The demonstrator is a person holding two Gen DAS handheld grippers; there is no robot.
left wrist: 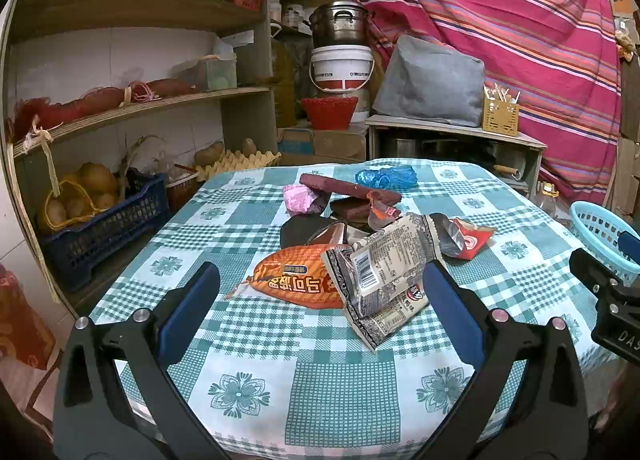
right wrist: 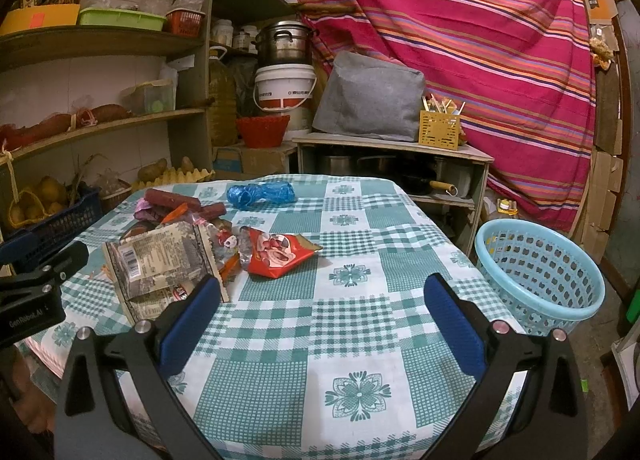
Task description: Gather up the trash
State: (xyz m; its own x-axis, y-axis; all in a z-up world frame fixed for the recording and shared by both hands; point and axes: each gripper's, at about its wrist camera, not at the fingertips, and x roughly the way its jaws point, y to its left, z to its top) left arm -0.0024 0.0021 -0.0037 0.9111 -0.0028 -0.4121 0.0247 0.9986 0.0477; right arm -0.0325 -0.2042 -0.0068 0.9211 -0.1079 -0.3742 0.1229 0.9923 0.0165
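Observation:
Wrappers lie heaped on the checked tablecloth (left wrist: 340,392). Nearest my left gripper (left wrist: 320,288) are an orange snack bag (left wrist: 296,276) and a grey printed packet (left wrist: 384,280); it stands open, its fingers on either side of them without touching. Behind lie a red wrapper (left wrist: 472,240), dark brown wrappers (left wrist: 348,186), a pink one (left wrist: 298,198) and a blue plastic bag (left wrist: 386,176). My right gripper (right wrist: 322,296) is open over bare cloth, right of the grey packet (right wrist: 160,256) and red wrapper (right wrist: 276,254). A light blue basket (right wrist: 540,276) stands off the table's right edge.
Wooden shelves (left wrist: 132,108) with produce, crates and an egg tray (left wrist: 240,162) line the left side. A low cabinet (left wrist: 452,140) with a grey cover, a white bucket (left wrist: 342,68) and a pot stands behind the table. A striped cloth (right wrist: 460,20) hangs at the back right.

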